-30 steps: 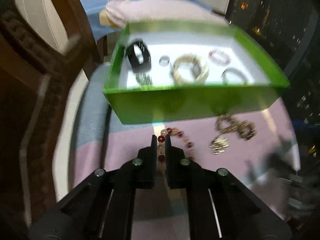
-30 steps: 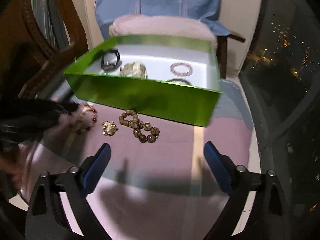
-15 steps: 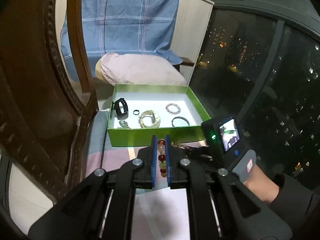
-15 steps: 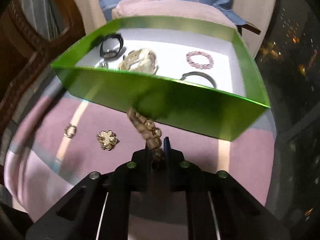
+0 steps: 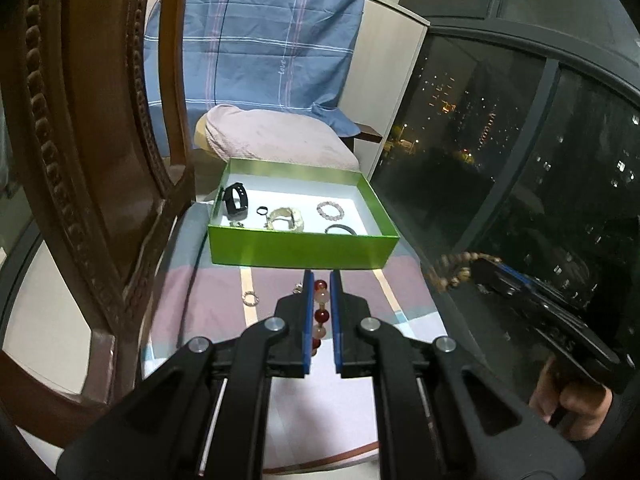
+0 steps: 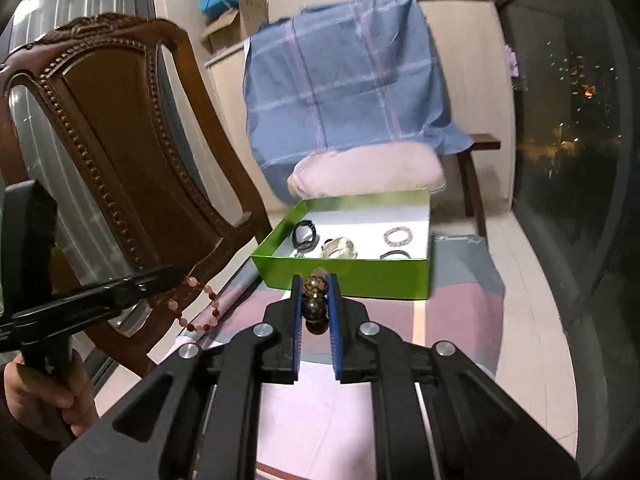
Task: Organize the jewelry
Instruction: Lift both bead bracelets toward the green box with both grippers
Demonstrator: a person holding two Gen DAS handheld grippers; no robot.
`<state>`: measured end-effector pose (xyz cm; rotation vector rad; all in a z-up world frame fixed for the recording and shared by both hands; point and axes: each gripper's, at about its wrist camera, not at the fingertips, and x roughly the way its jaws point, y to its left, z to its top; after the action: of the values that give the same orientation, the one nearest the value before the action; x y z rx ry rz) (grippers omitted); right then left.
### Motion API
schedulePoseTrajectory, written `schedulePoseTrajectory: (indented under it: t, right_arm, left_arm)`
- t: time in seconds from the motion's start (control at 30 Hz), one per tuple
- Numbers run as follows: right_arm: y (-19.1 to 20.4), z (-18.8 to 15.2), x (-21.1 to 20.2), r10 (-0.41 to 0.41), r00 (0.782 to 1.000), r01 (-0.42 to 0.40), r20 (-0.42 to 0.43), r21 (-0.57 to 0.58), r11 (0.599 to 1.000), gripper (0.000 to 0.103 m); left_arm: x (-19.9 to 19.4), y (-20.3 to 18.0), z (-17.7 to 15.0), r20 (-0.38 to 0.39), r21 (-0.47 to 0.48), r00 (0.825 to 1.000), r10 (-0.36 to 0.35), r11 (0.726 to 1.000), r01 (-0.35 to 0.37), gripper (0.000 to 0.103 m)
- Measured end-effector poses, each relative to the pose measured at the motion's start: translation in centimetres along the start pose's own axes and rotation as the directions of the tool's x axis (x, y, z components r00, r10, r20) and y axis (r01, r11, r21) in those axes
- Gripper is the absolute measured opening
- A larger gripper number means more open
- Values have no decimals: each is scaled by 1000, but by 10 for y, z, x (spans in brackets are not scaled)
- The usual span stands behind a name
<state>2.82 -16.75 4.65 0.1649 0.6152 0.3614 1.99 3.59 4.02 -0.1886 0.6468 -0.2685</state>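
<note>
Both grippers have lifted up off the pink cloth (image 5: 200,300), the left gripper (image 5: 319,280) pinching the red bracelet (image 5: 321,308) and the right gripper (image 6: 315,282) pinching the brown bracelet (image 6: 316,300), so both look ready to go into the green box (image 6: 360,276).

A carved wooden chair (image 6: 120,152) is seen left of the gripper; city lights are framed by dark windows (image 5: 520,152) right.

Carved wooden chair (image 6: 120,152), blue cloth (image 6: 344,76)
</note>
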Motion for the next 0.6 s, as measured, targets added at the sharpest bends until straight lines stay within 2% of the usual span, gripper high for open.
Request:
schedulePoseTrajectory:
  t: [0.6]
  right_arm:
    - [-3, -2, 7, -21, 999, 22, -28, 6, 1000, 12]
  left_arm:
    - [17, -11, -12, -55, 28, 998, 33, 999, -32, 8]
